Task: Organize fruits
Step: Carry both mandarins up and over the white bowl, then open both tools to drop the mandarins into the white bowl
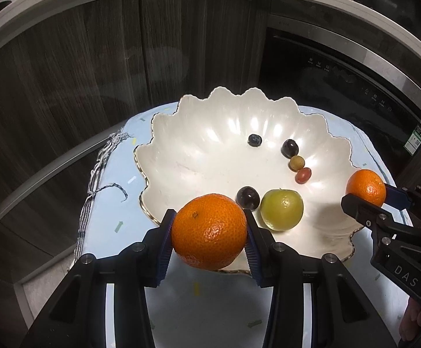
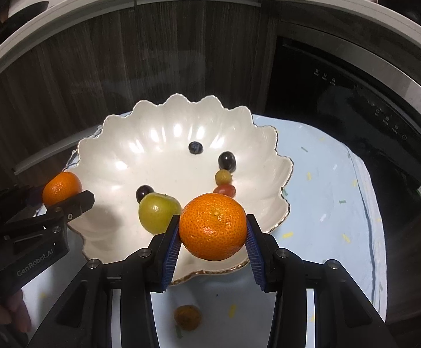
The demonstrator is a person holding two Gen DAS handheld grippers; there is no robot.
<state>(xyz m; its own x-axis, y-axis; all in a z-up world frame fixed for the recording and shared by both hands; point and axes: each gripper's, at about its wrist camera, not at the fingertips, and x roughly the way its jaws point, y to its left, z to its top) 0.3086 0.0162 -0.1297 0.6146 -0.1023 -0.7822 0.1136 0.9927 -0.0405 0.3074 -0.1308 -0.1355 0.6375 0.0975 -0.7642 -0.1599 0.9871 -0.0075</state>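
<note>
Through the left wrist camera I saw my left gripper (image 1: 209,233) closed around a large orange (image 1: 209,230), its blue pads pressed to either side of the fruit, held just over the near rim of the scalloped white bowl (image 1: 181,150). Inside the bowl lay a green fruit (image 1: 281,209) with a dark plum (image 1: 248,198) touching its left side, and farther back a second dark plum (image 1: 290,148), a small yellow fruit (image 1: 297,163) and a small red fruit (image 1: 303,175) in a close row, with a blueberry (image 1: 254,140) apart from them. The bowl stood on a pale blue cloth (image 1: 117,203). At the right edge my right gripper (image 1: 365,195) reached in with a smaller orange (image 1: 366,187) pinched between its fingers, over the bowl's right rim. Through the right wrist camera that same gripper (image 2: 212,232) was clamped on its orange (image 2: 212,226), above the bowl's (image 2: 123,150) near rim, with the green fruit (image 2: 156,211) just left of it. The left gripper (image 2: 62,198) showed at the left with its orange (image 2: 61,187) by the bowl's left rim; from here I could see only one finger across the fruit. One small dull orange fruit (image 2: 187,317) sat on the cloth (image 2: 326,203) below, between my fingers.
</note>
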